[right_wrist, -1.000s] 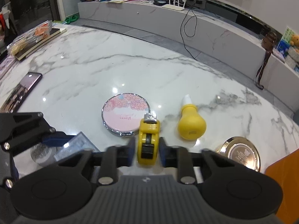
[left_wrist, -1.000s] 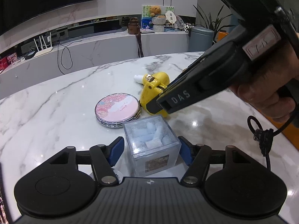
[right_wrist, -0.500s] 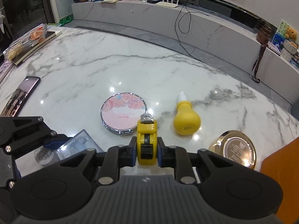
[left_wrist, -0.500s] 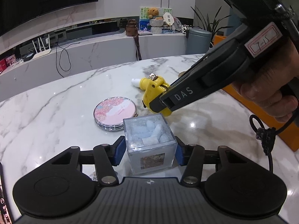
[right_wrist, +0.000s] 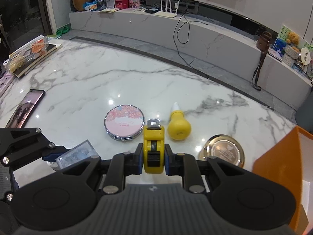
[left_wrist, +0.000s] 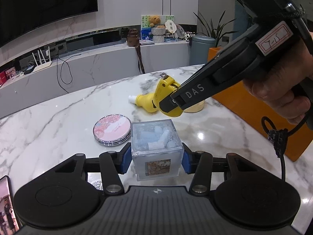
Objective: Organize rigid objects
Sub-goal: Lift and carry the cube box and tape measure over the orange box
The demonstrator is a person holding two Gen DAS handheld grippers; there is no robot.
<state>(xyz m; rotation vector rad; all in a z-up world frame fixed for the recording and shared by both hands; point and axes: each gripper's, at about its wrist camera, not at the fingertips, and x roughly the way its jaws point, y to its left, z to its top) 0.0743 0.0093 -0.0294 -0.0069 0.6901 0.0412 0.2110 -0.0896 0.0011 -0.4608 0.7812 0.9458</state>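
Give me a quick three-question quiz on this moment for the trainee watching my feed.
1. True or false: the right gripper is shut on the yellow tape measure.
2. What sits between the pads of the left gripper? A) the pink round compact mirror B) the clear cube box C) the yellow bulb-shaped bottle
3. Fill in: the gold round tin lies on the marble table beside the ____ box.

Key: 1 true. 2 B; the jaws are closing on it. 3 orange.
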